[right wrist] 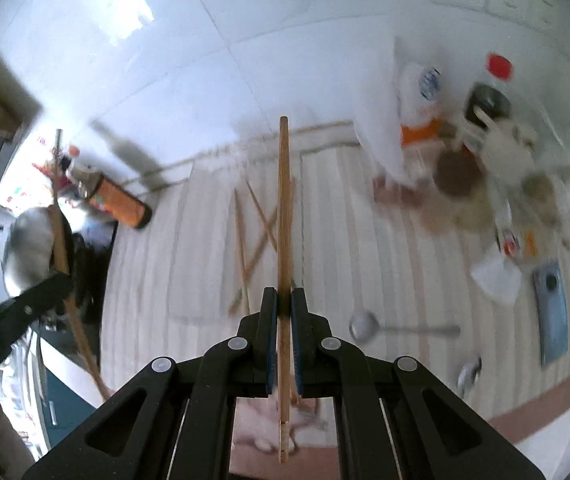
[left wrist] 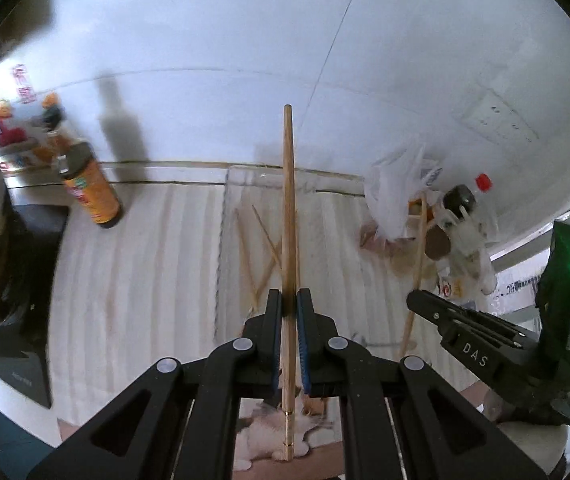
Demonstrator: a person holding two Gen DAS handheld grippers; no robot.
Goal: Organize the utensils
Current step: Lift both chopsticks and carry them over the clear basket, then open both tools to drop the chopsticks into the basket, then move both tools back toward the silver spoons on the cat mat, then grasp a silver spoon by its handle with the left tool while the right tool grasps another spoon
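My left gripper (left wrist: 289,296) is shut on a wooden chopstick (left wrist: 290,184) that points away from me, above the striped mat. My right gripper (right wrist: 283,294) is likewise shut on a second wooden chopstick (right wrist: 283,200). Below both lies a clear shallow tray (left wrist: 225,216) (right wrist: 205,264) holding several loose chopsticks (left wrist: 245,248) (right wrist: 239,232), some crossed. In the left wrist view the right gripper (left wrist: 415,300) shows at the right with its chopstick (left wrist: 419,240). In the right wrist view the left gripper (right wrist: 59,280) shows at the left with its chopstick (right wrist: 61,240).
A metal ladle (right wrist: 365,326) and a spoon (right wrist: 467,372) lie on the mat to the right, near a blue flat object (right wrist: 551,312). An orange-labelled bottle (left wrist: 93,188) stands at the back left beside a steel pot (right wrist: 25,248). Bags and bottles (left wrist: 457,216) crowd the back right corner.
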